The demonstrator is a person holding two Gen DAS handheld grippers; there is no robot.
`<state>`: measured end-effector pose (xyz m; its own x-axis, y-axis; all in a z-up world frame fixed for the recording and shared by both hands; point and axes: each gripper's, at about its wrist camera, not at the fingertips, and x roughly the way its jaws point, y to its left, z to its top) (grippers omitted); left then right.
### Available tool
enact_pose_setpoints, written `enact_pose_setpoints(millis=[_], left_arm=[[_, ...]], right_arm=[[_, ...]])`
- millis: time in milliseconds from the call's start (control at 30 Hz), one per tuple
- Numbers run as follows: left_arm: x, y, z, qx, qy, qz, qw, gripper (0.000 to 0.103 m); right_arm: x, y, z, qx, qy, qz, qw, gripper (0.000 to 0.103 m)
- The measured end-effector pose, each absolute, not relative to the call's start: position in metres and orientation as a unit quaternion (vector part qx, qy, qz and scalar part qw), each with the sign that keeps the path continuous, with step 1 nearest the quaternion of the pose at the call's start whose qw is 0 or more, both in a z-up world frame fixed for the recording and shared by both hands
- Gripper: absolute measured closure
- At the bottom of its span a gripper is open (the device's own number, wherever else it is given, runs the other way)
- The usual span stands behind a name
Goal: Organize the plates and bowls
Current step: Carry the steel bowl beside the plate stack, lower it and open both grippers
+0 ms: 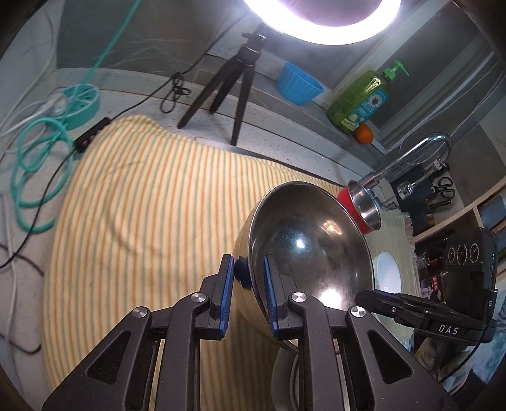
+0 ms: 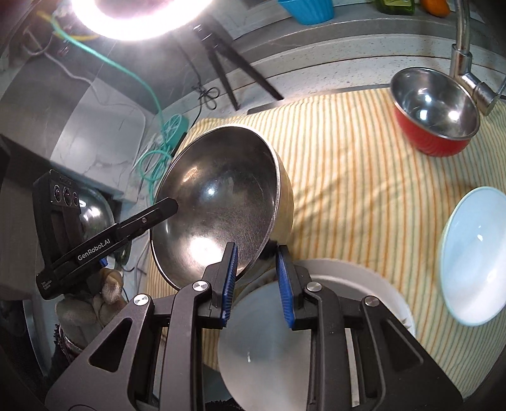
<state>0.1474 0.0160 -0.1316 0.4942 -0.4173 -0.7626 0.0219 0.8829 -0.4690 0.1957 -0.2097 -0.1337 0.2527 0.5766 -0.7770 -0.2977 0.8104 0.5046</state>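
Observation:
A large steel bowl (image 1: 310,249) with a gold outside is tilted above the striped towel (image 1: 142,205). My left gripper (image 1: 249,272) is shut on its rim, one finger inside, one outside. My right gripper (image 2: 256,262) straddles the opposite rim of the same bowl (image 2: 218,202), jaws a little apart around it. Below it sits a white plate (image 2: 363,278) with a frosted lid-like disc (image 2: 268,341). A red bowl with steel inside (image 2: 436,110) stands at the back right, also seen in the left wrist view (image 1: 357,202). A pale blue plate (image 2: 474,253) lies at the right.
A ring light (image 1: 319,22) on a black tripod (image 1: 227,88) stands behind the towel. A blue tub (image 1: 297,83), a green soap bottle (image 1: 363,98) and an orange (image 1: 363,132) sit on the ledge. A faucet (image 2: 465,63) arches over the red bowl. Teal cable (image 1: 38,164) lies left.

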Motion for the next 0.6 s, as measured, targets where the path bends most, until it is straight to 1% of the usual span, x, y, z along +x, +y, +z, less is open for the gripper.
enact_pose_setpoints(millis=[300,600], left_arm=[[0.099,0.045,-0.131,-0.220,0.474,-0.094,0.847,0.086],[0.059,0.067,-0.142,-0.242,0.477,-0.064,0.843,0.085]], right_arm=[[0.165,-0.172,-0.144,0.097,0.556,0.314,0.763,0.077],[0.144,-0.144,-0.160,0.071,0.572,0.336,0.745,0.077]])
